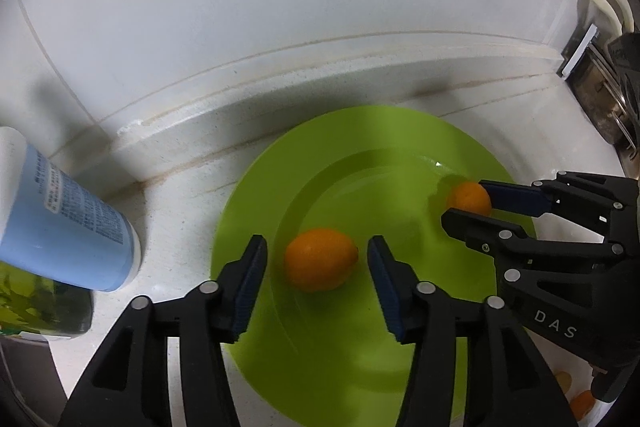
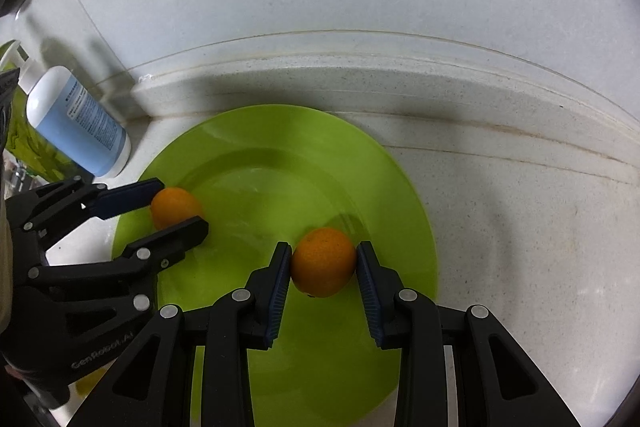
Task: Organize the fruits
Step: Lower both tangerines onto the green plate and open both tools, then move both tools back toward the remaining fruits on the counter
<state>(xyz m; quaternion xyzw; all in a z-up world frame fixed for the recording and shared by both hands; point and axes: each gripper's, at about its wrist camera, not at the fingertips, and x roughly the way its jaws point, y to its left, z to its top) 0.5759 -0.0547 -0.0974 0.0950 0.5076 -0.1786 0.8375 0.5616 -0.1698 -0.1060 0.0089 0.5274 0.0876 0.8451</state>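
A green plate (image 1: pixel 400 355) (image 2: pixel 256 155) lies on the white counter with two oranges on it. My left gripper (image 1: pixel 318 259) is open, its fingers on either side of one orange (image 1: pixel 321 259) without touching it. That gripper and orange also show in the right wrist view, the gripper (image 2: pixel 176 207) around the orange (image 2: pixel 174 205). My right gripper (image 2: pixel 323 263) is shut on the other orange (image 2: pixel 323 261), which rests on the plate. It also shows in the left wrist view (image 1: pixel 468 201), holding that orange (image 1: pixel 466 197).
A pale blue bottle (image 1: pixel 60 215) (image 2: pixel 76 123) stands left of the plate beside a green package (image 1: pixel 36 303). A raised counter ledge and white wall (image 1: pixel 280 7) run behind the plate. Metal kitchen items (image 1: pixel 600 87) stand at far right.
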